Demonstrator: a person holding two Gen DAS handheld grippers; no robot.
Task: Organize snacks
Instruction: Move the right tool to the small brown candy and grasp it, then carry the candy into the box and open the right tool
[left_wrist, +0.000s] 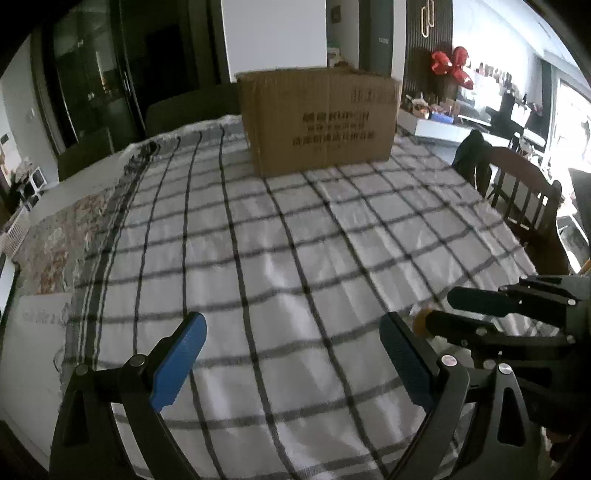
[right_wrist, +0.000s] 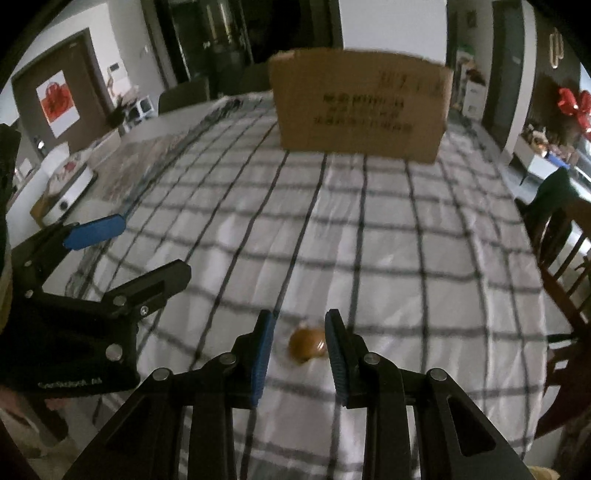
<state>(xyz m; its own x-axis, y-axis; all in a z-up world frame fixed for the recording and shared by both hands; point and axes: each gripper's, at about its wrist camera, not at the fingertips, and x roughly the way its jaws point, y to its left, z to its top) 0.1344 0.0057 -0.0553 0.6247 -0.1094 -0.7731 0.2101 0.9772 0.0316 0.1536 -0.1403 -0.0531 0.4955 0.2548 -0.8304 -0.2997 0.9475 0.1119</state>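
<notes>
A small round brown wrapped snack (right_wrist: 307, 345) lies on the checked tablecloth (right_wrist: 369, 240), between the fingers of my right gripper (right_wrist: 300, 345). The jaws stand partly open around it, not closed on it. A sliver of the snack shows in the left wrist view (left_wrist: 420, 322) beside the right gripper (left_wrist: 441, 314). My left gripper (left_wrist: 291, 354) is wide open and empty over the cloth, left of the right one; it also shows in the right wrist view (right_wrist: 147, 247). A cardboard box (left_wrist: 319, 120) with dark printing stands at the table's far end (right_wrist: 360, 107).
Wooden chairs (left_wrist: 524, 199) stand along the table's right side. A patterned mat (left_wrist: 62, 240) lies at the cloth's left edge, with a white appliance (right_wrist: 70, 184) beyond it. Cabinets and a shelf with a red bow (left_wrist: 452, 64) are behind.
</notes>
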